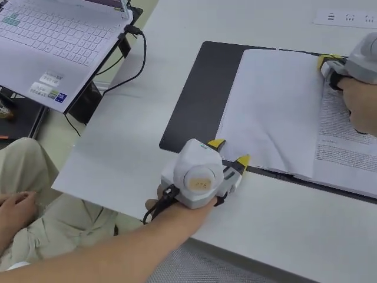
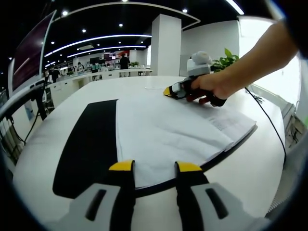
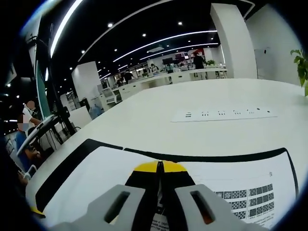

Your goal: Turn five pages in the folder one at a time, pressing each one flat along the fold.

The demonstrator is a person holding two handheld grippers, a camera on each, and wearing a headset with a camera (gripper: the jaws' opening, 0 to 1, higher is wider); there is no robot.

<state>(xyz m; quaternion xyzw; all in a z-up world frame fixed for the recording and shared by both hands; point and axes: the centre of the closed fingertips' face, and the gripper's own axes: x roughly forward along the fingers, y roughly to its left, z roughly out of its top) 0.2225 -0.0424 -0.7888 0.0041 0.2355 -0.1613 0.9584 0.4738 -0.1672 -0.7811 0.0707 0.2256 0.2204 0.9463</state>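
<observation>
Light: bright, even, ceiling strips | Shadows: soft | Focus: sharp | Edges: fisheye bending in gripper views

one folder (image 1: 194,100), two grippers (image 1: 230,152) (image 1: 327,63), one laptop (image 1: 59,35)

left gripper (image 1: 229,152): jaws parted, nothing between the yellow tips | left forearm (image 1: 112,256): bare, stretched straight behind that gripper | right gripper (image 1: 327,62): jaws closed tip to tip | right hand (image 1: 360,101): wrapped round its body from behind | right forearm (image 2: 262,50): bare, extended behind the hand
</observation>
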